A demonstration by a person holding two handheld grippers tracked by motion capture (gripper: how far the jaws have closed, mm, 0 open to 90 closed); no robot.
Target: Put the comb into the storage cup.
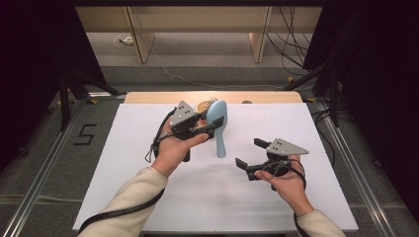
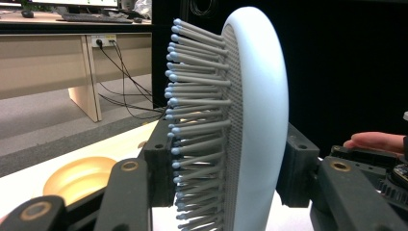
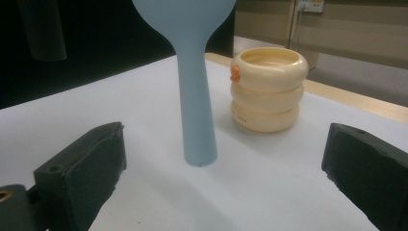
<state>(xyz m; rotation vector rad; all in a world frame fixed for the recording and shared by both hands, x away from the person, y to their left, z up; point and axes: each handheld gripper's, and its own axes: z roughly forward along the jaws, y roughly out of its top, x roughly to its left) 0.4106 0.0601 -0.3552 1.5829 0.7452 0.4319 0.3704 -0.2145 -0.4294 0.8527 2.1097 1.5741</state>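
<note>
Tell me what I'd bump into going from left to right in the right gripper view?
Left black finger → blue hairbrush handle → cream ringed cup → right black finger, all above the white table.

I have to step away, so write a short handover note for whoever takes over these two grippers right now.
Left gripper: shut on the head of the blue hairbrush, held above the white table, handle hanging down.
Right gripper: open, holding nothing, jaws facing the brush handle but apart from it.
Cream ribbed cup: stands at the table's far edge, behind the brush.
Done: brush picked up.
Left: probably take the handle with the right gripper; where the brush goes next is not clear.
</note>
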